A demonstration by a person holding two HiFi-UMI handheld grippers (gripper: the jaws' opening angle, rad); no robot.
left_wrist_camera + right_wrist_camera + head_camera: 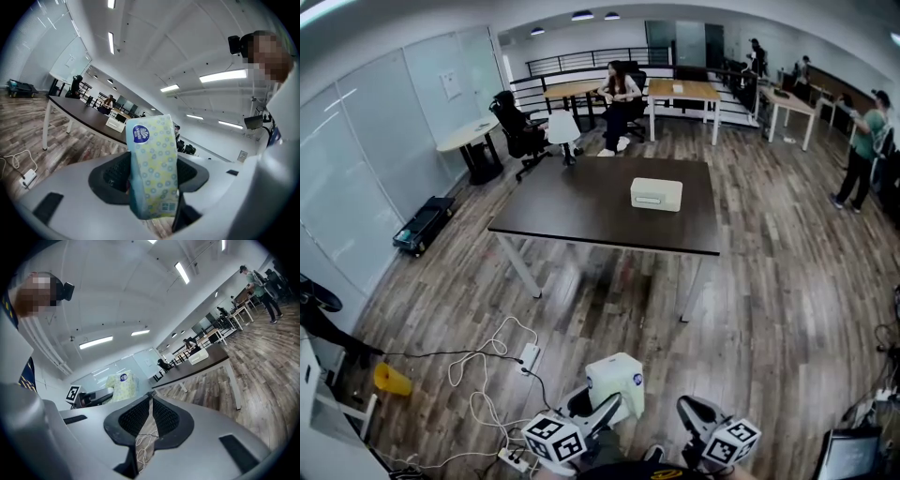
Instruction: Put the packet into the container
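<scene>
Left gripper point(595, 411): jaws wide, clamped on upright packet point(153, 164) | Right gripper point(150, 399): jaws together, empty | Container point(656, 194): on table point(572, 211), well apart from packet | Step: carry across; best to grip firmly and release only directly above the container.

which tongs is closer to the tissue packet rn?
Left. The left tongs are clamped on the packet itself. The right tongs are shut on nothing and sit off to the packet's right, clear of it.
</scene>
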